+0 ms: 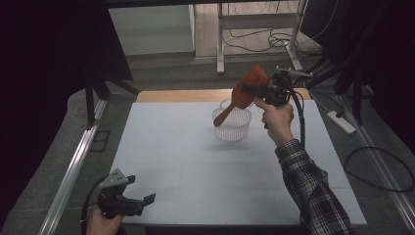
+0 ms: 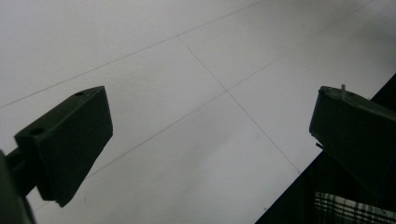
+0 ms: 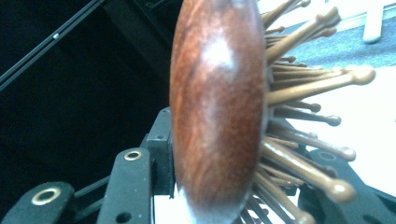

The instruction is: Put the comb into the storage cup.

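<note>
The right claw [image 1: 258, 91] grips a reddish wooden hairbrush [image 1: 246, 92] by its head, held in the air above a white mesh basket [image 1: 232, 125] that stands on the white bench [image 1: 195, 171]. The brush handle slants down toward the basket and hides part of its far rim; whether the two touch cannot be told. In the right claw view the brush's top and bottom are cut off, its pins [image 3: 303, 88] pointing right. The left claw [image 1: 139, 198] hangs wide and empty at the bench's near-left corner.
</note>
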Tool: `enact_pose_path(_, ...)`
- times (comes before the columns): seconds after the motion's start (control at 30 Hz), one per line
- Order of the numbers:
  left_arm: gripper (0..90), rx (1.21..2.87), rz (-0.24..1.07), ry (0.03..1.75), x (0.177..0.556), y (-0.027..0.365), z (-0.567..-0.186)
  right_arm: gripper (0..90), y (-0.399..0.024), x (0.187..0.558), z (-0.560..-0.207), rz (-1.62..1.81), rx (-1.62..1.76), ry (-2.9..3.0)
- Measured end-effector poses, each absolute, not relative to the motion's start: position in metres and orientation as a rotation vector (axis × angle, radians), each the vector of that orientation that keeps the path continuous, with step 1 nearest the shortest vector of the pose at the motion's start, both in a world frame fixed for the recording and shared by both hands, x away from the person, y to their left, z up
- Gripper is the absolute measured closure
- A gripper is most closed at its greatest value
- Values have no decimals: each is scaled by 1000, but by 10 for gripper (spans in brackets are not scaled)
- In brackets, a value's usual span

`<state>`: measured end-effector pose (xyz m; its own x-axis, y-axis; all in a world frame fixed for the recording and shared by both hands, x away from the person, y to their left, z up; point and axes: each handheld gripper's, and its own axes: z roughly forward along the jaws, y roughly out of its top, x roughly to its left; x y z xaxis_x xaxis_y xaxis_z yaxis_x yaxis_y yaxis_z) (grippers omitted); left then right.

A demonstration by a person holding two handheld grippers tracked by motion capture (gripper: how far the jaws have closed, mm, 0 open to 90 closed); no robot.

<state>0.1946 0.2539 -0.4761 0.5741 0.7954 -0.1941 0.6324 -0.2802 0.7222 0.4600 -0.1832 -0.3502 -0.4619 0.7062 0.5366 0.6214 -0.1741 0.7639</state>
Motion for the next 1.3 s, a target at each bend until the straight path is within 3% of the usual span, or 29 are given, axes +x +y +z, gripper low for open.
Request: enact_pose_path(1.3,9,2026,268,1146,195,252,-476,536,-179,472,-384,1585,1607,1942)
